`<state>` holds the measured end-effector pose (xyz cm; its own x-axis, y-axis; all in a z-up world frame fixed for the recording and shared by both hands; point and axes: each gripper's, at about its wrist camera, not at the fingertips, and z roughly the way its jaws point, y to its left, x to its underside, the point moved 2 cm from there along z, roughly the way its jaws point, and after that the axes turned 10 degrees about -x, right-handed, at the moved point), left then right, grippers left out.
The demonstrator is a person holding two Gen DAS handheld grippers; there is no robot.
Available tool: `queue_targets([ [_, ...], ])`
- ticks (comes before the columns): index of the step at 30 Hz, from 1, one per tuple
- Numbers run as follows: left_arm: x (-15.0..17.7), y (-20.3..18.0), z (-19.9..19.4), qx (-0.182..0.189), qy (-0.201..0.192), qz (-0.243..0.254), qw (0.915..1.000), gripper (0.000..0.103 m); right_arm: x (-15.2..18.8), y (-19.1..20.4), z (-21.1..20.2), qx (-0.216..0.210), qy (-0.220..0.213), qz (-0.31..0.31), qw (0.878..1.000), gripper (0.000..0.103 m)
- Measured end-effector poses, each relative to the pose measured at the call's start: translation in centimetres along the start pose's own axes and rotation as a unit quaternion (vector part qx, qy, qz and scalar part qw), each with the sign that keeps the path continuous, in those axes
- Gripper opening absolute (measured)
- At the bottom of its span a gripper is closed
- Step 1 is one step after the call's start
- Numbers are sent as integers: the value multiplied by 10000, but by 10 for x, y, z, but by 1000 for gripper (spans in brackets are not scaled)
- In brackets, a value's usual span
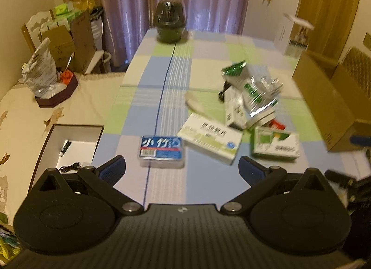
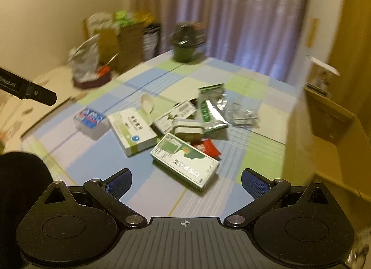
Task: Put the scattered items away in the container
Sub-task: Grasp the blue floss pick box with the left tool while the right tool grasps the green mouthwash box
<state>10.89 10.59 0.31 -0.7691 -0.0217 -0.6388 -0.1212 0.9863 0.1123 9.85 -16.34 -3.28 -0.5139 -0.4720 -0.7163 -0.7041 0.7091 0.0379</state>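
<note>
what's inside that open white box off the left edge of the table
In the white box lie a small tube and a coiled black cable. The left tool hides the box's near end, so anything there cannot be seen.

Blurred by motion: print on the white-green boxes (image 2: 131, 127) unreadable. Red packet (image 2: 207, 148) half hidden beneath the green box (image 2: 185, 162). Cardboard box (image 1: 334, 104) at the counter's right edge cut off.

Left gripper (image 1: 182, 169): jaws wide apart, empty, above the tablecloth (image 1: 162, 111).
Blue packet (image 1: 161, 151): just ahead, between the fingers.
White-green box (image 1: 211, 142): beside the packet, right.
Pile: green box (image 1: 276, 145), foil pouch (image 1: 251, 90), touching or overlapping.
Cardboard box (image 1: 334, 102): table's right edge, open.
Dark pot (image 1: 170, 22): far end.
</note>
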Motion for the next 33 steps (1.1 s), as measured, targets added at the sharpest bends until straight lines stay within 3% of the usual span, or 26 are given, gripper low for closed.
queue_targets([
  [5, 9, 8, 40, 34, 373, 11, 9993, 102, -8, -12, 37, -244, 428, -1067, 9931, 103],
  [12, 13, 4, 80, 127, 617, 135, 9979, 102, -11, -21, 90, -638, 882, -2254, 9682, 103],
  [13, 13, 3, 83, 142, 645, 143, 9977, 102, -11, -22, 96, -665, 946, -2330, 9656, 99],
  [15, 13, 2, 93, 199, 706, 154, 9972, 102, -12, -25, 110, -748, 1151, -2456, 9596, 77],
  [21, 12, -4, 114, 342, 812, 224, 9959, 102, -8, -31, 137, -839, 1439, -2818, 9449, 76],
  [24, 12, -7, 122, 363, 861, 258, 9953, 102, -7, -32, 146, -909, 1541, -2835, 9422, 75],
  [25, 12, -7, 125, 367, 881, 248, 9951, 102, -7, -33, 147, -916, 1567, -2794, 9429, 65],
  [26, 12, -7, 126, 375, 886, 245, 9951, 102, -7, -34, 149, -917, 1595, -2723, 9445, 63],
  [33, 9, -8, 131, 376, 744, 402, 9957, 102, -7, -45, 138, -1163, 1659, -1444, 9686, 59],
])
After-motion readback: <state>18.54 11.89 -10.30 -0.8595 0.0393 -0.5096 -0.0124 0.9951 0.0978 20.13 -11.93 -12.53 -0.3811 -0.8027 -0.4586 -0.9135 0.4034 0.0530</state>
